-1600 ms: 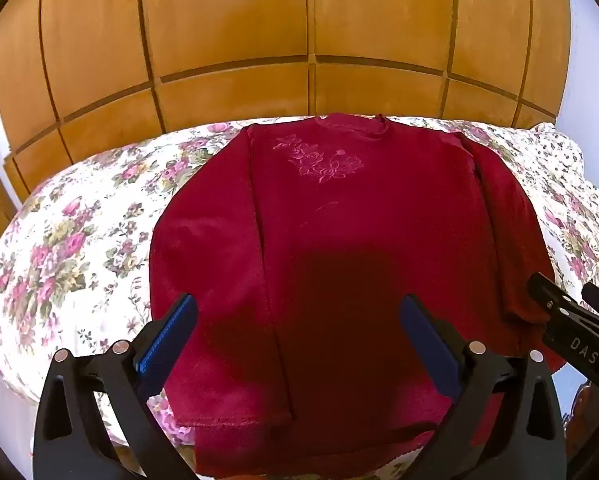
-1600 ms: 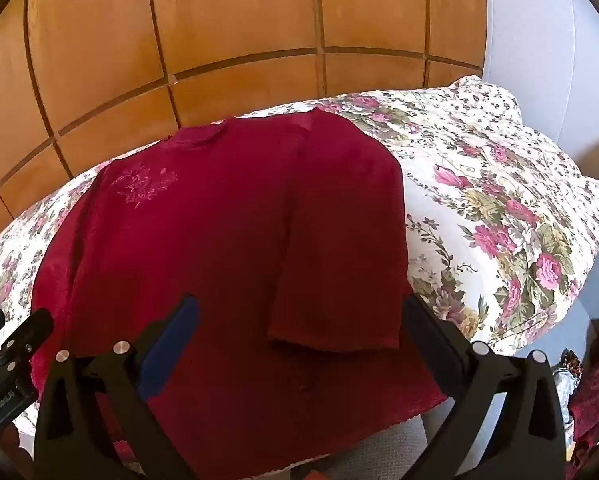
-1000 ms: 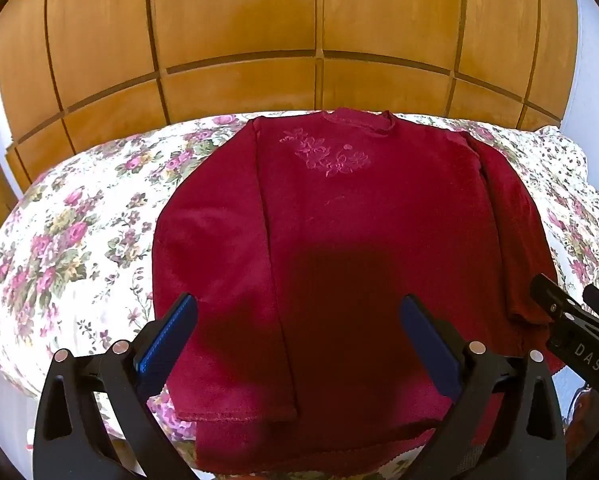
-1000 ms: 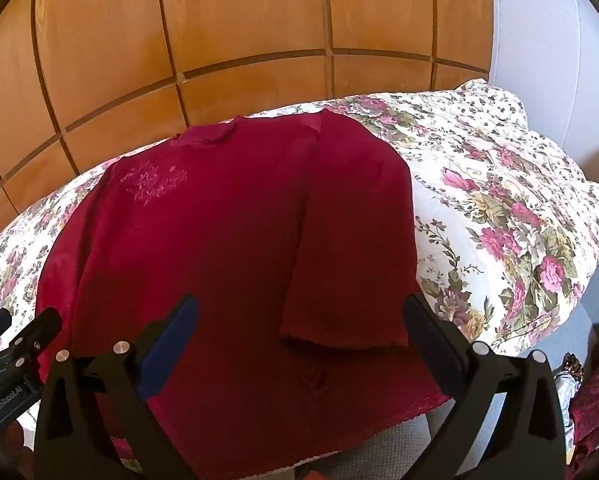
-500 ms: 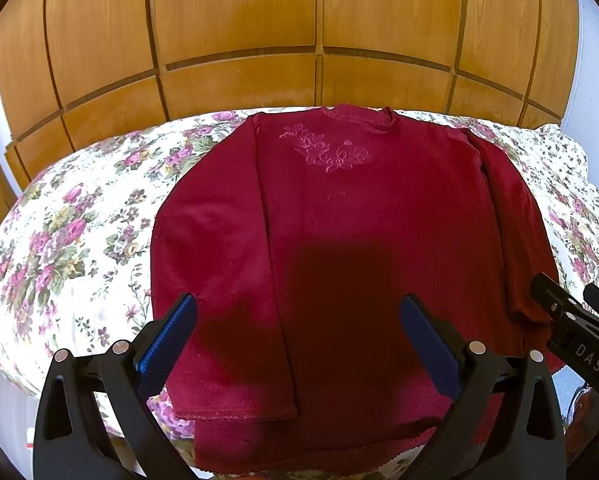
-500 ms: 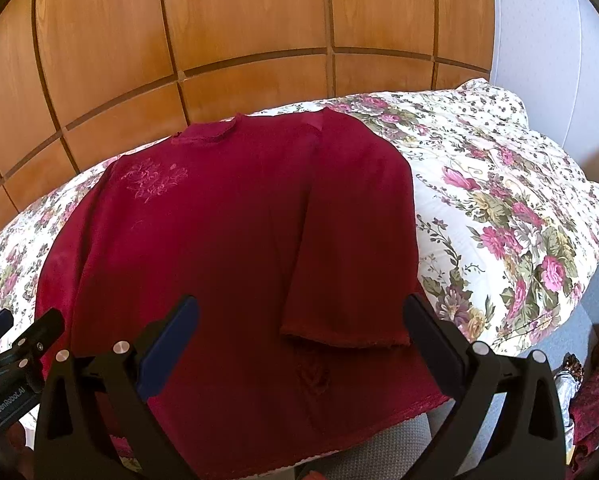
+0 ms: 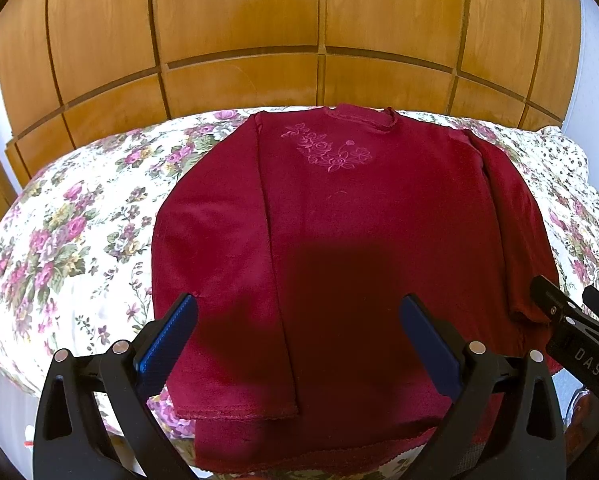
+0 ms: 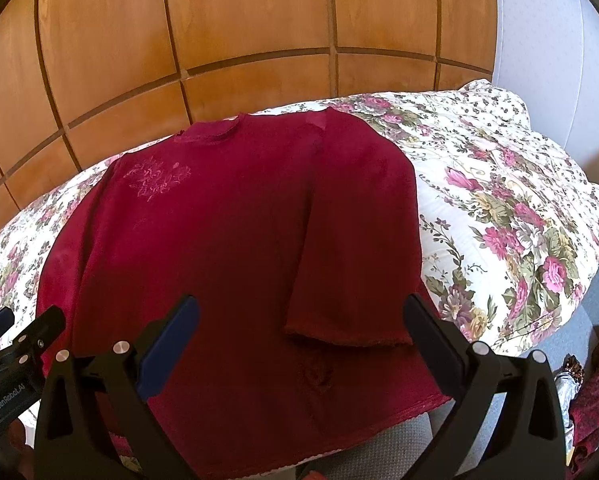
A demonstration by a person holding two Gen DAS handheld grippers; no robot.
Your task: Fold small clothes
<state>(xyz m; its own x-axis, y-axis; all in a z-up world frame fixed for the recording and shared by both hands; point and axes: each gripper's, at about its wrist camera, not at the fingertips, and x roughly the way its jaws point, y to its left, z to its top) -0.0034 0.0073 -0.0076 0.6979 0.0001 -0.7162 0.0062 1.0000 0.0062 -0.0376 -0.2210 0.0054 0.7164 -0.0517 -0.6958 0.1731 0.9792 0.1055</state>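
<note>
A dark red long-sleeved top (image 7: 339,232) with pink flower embroidery lies flat, front up, on a floral bedspread (image 7: 67,232). Both sleeves are folded in along its sides. It also shows in the right wrist view (image 8: 219,248). My left gripper (image 7: 297,320) is open and empty, held above the lower middle of the top. My right gripper (image 8: 299,320) is open and empty, above the cuff of the right sleeve (image 8: 351,336). The right gripper also shows at the right edge of the left wrist view (image 7: 571,320).
A wooden panelled wall (image 7: 299,40) stands behind the bed. The floral bedspread (image 8: 499,220) extends to the right of the top. A white wall (image 8: 547,40) is at far right. More dark red cloth (image 8: 591,404) lies low at the right edge.
Both grippers have drifted slightly; the top sits a little lower and nearer in both views. Nothing was grasped and the top has not moved on the bed.
</note>
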